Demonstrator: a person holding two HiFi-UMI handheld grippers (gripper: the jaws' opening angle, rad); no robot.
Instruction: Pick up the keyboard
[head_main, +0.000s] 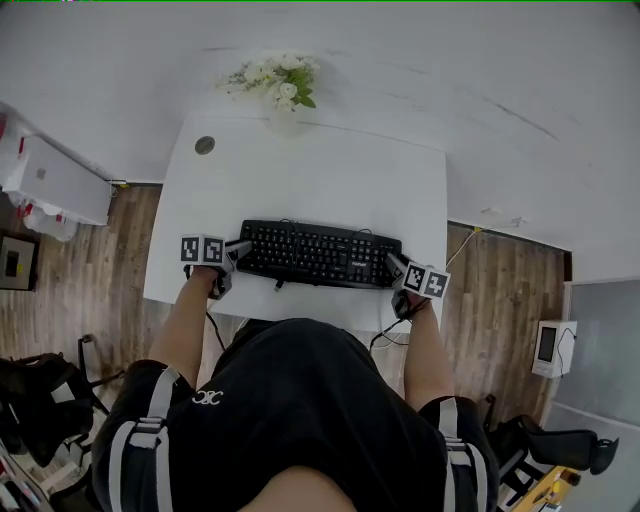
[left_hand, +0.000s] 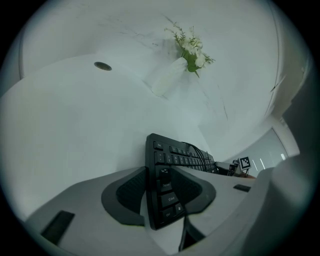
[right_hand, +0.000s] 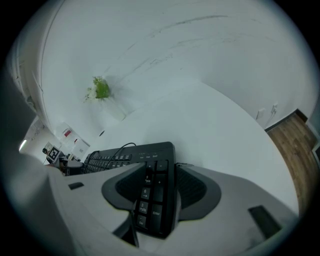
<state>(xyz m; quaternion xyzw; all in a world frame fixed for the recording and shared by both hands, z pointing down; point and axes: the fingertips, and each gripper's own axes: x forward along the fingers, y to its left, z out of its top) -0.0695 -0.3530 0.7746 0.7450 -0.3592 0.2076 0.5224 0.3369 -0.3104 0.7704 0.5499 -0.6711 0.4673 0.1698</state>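
A black keyboard (head_main: 320, 253) lies flat near the front edge of the white desk (head_main: 300, 180). My left gripper (head_main: 232, 258) is at its left end and my right gripper (head_main: 395, 270) at its right end. In the left gripper view the keyboard's (left_hand: 180, 157) left end stands between the two pads, which my left gripper (left_hand: 162, 187) presses against both faces. In the right gripper view the number-pad end of the keyboard (right_hand: 125, 155) sits the same way inside my right gripper (right_hand: 155, 192). A thin black cable (right_hand: 117, 147) loops over the keys.
A white vase of flowers (head_main: 280, 85) stands at the desk's back edge, by the white wall. A round cable hole (head_main: 205, 145) is at the back left corner. A white cabinet (head_main: 50, 180) stands on the wood floor to the left.
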